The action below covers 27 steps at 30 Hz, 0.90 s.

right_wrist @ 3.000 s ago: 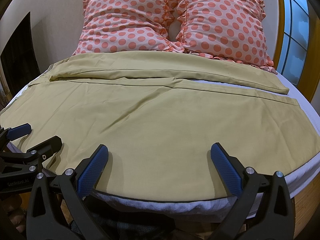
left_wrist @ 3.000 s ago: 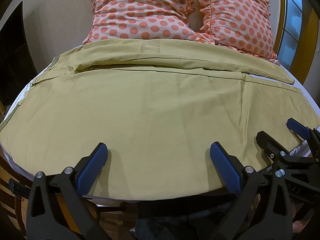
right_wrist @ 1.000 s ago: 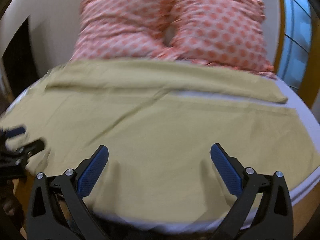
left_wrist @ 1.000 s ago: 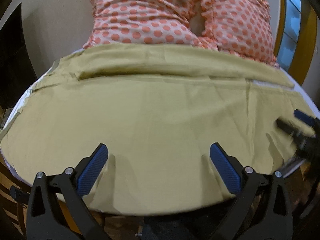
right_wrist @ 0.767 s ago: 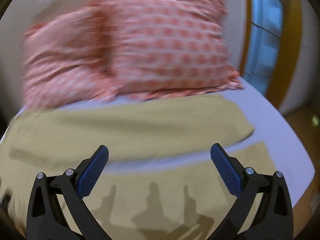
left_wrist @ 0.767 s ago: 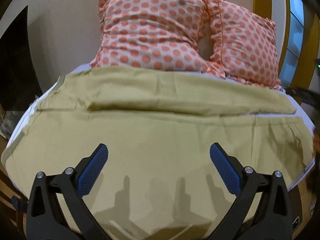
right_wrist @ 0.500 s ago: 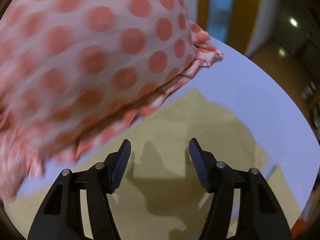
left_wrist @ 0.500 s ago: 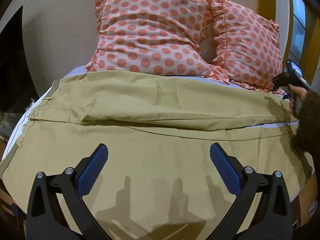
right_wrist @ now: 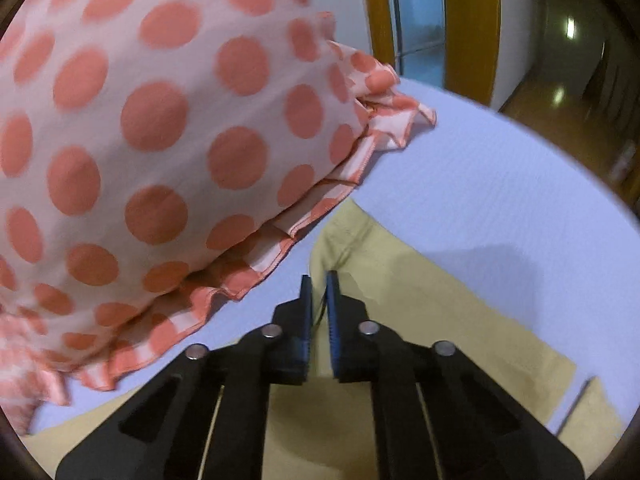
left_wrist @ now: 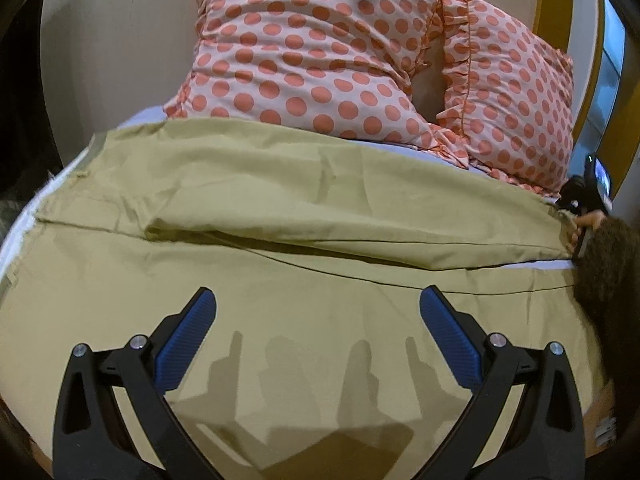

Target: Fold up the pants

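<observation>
Olive-yellow pants (left_wrist: pixel 280 208) lie spread across the bed, one leg near me and the other by the pillows. My left gripper (left_wrist: pixel 316 312) is open and empty, hovering above the near leg. My right gripper (right_wrist: pixel 318 280) has its blue pads nearly together on the hem corner of the far leg of the pants (right_wrist: pixel 420 320), just below the pillow's frill. In the left wrist view the right gripper (left_wrist: pixel 582 200) shows at the far right end of that leg, with a dark sleeve behind it.
Two pink pillows with orange dots (left_wrist: pixel 340 52) (right_wrist: pixel 160 120) stand at the bed's head. The pale sheet (right_wrist: pixel 500 180) shows beyond the hem. A yellow-framed window (right_wrist: pixel 420 20) stands at the right.
My right gripper moved from the bed's near edge to the far leg's hem and closed on it. My left gripper moved forward over the near leg, still open.
</observation>
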Motion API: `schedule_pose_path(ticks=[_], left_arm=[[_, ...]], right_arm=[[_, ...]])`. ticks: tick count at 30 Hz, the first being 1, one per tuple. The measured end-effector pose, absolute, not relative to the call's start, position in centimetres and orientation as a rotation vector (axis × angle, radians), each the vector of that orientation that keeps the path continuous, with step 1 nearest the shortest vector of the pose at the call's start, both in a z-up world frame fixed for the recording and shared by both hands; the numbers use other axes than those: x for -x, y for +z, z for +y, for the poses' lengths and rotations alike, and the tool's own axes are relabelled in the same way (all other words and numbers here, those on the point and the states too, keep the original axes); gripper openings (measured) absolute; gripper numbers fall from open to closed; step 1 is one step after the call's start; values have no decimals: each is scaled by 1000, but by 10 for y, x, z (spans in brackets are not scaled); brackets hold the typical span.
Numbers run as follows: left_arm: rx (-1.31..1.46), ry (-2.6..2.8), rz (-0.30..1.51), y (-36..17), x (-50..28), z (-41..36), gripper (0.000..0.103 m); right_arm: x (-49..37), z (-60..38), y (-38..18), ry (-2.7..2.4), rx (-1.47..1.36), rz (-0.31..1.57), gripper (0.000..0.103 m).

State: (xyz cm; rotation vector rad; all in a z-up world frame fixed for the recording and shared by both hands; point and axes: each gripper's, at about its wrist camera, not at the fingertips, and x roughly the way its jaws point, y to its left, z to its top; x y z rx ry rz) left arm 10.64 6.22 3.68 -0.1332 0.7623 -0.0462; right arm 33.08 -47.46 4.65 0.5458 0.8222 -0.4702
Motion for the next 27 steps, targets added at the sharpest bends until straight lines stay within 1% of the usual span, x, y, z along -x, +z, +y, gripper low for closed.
schedule_pose_path(ticks=[1,4,7,9,11,12,15,18,20,21,25,27], left_arm=[[149,-54,763,37,-105,64,101],[179,-62,735,42,-93,70,101],[186,-48,693,49,-81,77,101],[192,-43,678,53,-75,83,101],[187,-39,668,59,-73,88,101],[187,-42,658,64,-72,91,101],[211,-69,633,77,-77,104,101],[284,-94,632,85,-87,123,101],[332,-109,638,86,-90,134,101],[369,-121,640,86,-93,141,101],[432,-92,670,82,-107,159,101],[445,-57,701,80,-121,166,101]], right_arm=[[-324,-480,47,-444,-598,809,4],[-278,-493,57,-321,-758,690,4],[-200,-502,77,-172,-845,558,4],[-154,-509,79,-122,-869,517,4],[-89,-501,77,-101,-904,514,4],[-72,-502,71,-102,-936,528,4],[-57,-508,45,-93,-1004,597,5],[-52,-504,30,-94,-1056,682,12],[-52,-502,24,-95,-1086,711,33],[-54,-502,23,-98,-1088,715,36],[-56,-502,21,-105,-1090,718,37],[-53,-503,20,-105,-1122,722,40]])
